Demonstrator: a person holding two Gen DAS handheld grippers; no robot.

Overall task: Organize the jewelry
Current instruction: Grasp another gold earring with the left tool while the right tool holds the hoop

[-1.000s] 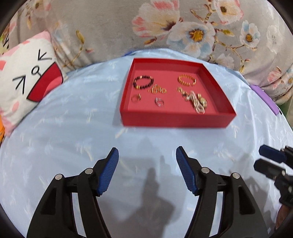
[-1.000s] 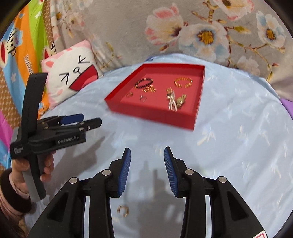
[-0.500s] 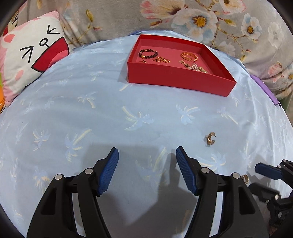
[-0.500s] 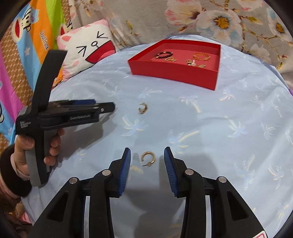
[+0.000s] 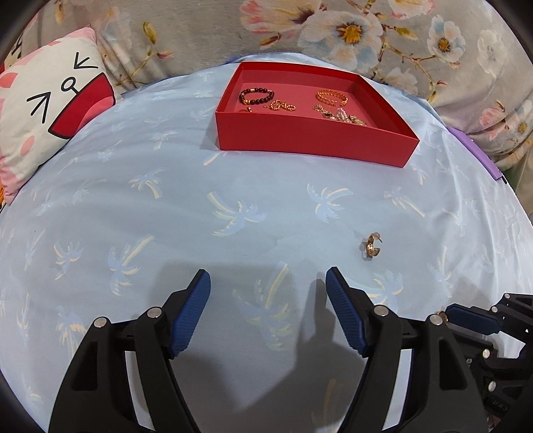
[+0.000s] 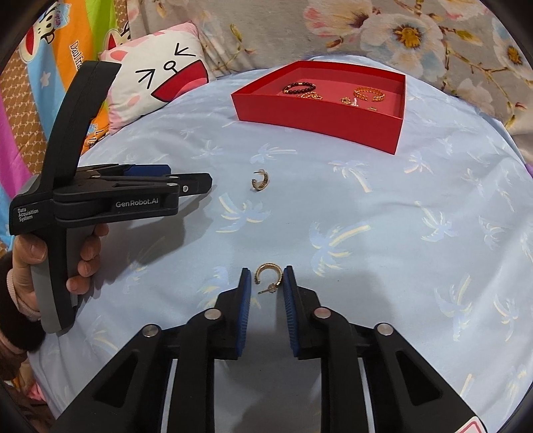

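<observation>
A gold hoop earring (image 6: 268, 277) lies on the blue cloth between the tips of my right gripper (image 6: 266, 278), whose jaws stand narrowly apart around it, not closed on it. A second gold earring (image 6: 260, 180) (image 5: 371, 248) lies farther out on the cloth. My left gripper (image 5: 268, 281) is wide open and empty above the cloth; in the right wrist view it (image 6: 196, 181) is seen from the side at the left. The red tray (image 5: 316, 140) (image 6: 319, 113) at the back holds bracelets, rings and a chain.
A cat-face pillow (image 5: 43, 110) (image 6: 160, 76) lies at the back left. Floral fabric (image 5: 333, 30) rises behind the tray. A purple object (image 5: 479, 155) lies at the cloth's right edge. The person's hand (image 6: 50, 256) holds the left gripper's handle.
Both grippers have pulled back from the tray and come down toward the cloth. The right gripper has moved forward so the hoop earring now sits between its tips, and its jaws have narrowed slightly.
</observation>
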